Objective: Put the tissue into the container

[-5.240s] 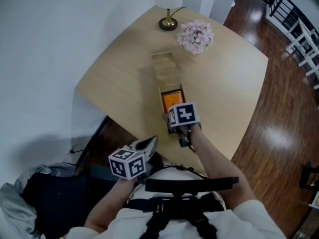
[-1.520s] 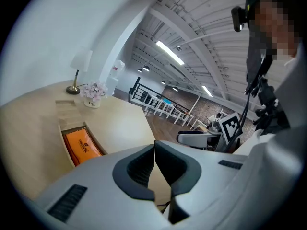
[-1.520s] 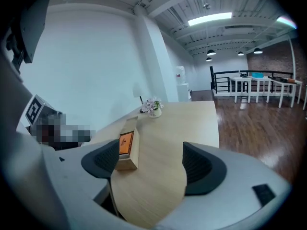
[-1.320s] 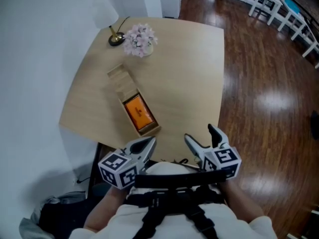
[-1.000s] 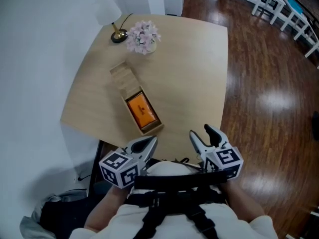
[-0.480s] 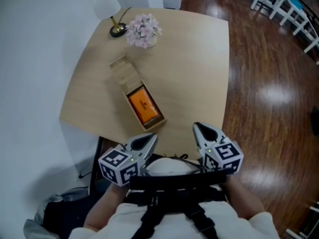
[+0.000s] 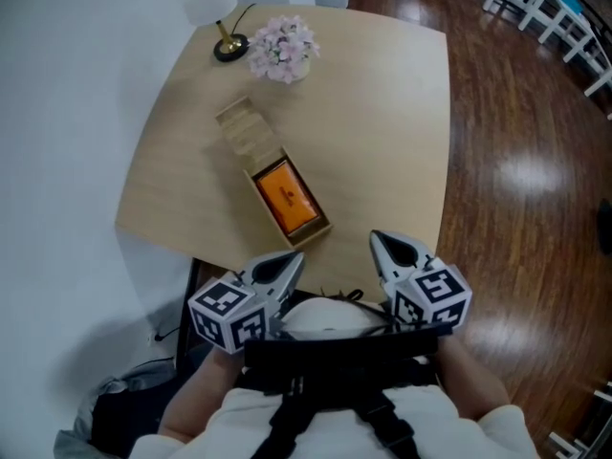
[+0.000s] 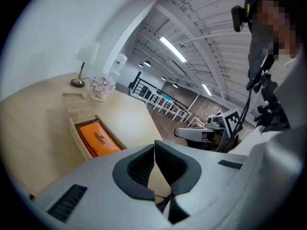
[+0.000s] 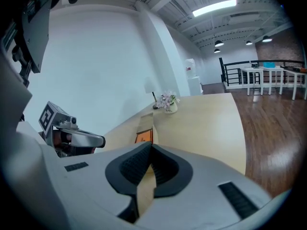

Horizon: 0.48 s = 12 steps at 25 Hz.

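In the head view, the orange tissue [image 7: 288, 196] is seen lying inside the open container [image 7: 308, 235], near the table's [image 7: 382, 113] edge nearest the person. The left gripper [image 7: 295, 259] and right gripper [image 7: 378, 242] are held just off that edge.

In the left gripper view, its jaws are pressed together with nothing between them.

In the right gripper view, its jaws have just closed, also on nothing.

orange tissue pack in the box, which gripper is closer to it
Left. The left gripper is just short of the orange tissue pack, at the near edge of the table; the right gripper is farther off, to the pack's right.
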Each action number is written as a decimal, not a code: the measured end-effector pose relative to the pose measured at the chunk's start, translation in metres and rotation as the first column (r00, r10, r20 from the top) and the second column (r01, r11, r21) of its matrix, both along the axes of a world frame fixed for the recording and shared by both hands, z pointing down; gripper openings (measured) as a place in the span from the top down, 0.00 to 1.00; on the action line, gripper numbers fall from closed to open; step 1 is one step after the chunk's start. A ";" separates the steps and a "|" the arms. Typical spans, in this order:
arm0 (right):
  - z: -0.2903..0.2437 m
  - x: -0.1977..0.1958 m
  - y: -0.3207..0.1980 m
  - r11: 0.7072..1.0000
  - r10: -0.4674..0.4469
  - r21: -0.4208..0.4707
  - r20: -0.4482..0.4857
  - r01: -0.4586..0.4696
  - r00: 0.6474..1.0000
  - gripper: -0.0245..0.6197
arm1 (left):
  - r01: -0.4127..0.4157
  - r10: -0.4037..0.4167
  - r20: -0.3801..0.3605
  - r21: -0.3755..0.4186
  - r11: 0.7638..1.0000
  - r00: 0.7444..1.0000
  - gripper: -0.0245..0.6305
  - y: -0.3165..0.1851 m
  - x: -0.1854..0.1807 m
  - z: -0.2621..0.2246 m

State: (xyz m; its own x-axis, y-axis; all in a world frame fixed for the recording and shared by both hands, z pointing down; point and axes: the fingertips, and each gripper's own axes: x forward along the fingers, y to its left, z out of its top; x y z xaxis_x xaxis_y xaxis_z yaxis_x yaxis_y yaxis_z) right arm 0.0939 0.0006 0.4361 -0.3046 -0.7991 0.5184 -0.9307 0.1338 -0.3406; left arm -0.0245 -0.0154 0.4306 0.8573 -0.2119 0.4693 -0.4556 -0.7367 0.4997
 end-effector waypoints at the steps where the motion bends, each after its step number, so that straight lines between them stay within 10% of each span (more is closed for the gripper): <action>1: 0.001 -0.001 -0.001 1.000 0.002 -0.003 -0.001 -0.002 1.000 0.98 | -0.003 0.003 -0.003 -0.001 1.000 1.000 0.97 -0.002 0.000 0.001; 12: 0.000 -0.017 -0.017 0.999 -0.036 -0.011 -0.059 0.035 0.998 0.98 | -0.026 0.026 -0.013 0.007 1.000 1.000 0.97 -0.018 -0.007 0.000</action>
